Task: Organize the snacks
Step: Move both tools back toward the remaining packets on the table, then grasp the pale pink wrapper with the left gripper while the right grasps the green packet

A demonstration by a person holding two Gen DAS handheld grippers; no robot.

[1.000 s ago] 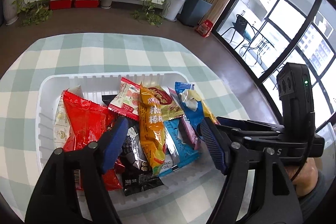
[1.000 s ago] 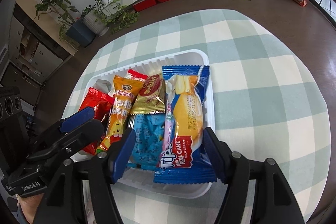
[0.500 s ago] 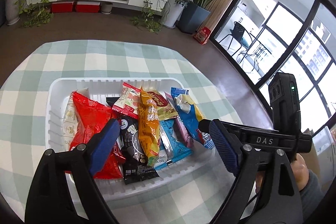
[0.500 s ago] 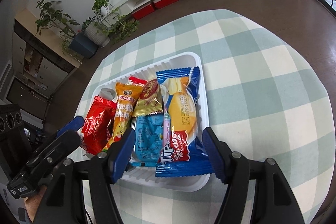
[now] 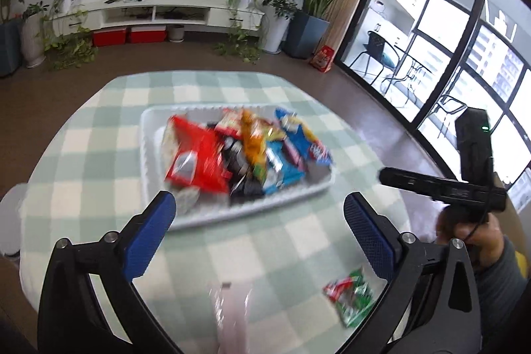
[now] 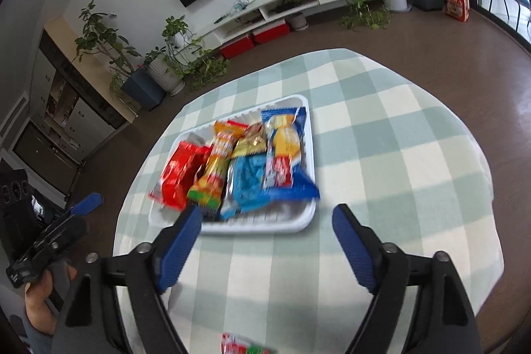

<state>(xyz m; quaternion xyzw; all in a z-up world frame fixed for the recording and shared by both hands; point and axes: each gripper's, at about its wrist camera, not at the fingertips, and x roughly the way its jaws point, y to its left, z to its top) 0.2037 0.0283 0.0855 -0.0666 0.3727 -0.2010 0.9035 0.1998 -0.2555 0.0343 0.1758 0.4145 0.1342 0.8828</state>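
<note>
Both hand-held grippers have pulled back from the white tray (image 5: 232, 214) of snacks, which a second ago filled each view and now sits mid-frame on the green-checked tablecloth (image 6: 381, 155). The left gripper (image 5: 259, 221) and the right gripper (image 6: 265, 228) both hang with jaws wide apart, holding nothing. The retreat suggests the tray pile is settled and the loose packets come next: a red-and-green packet (image 5: 350, 296) lies on the cloth at lower right of the left view, a pale, blurred wrapper (image 5: 232, 311) at bottom centre. Nothing stands between the grippers and these. Potted plants (image 6: 172, 55) and a TV console (image 5: 159, 12) line the far wall.
</note>
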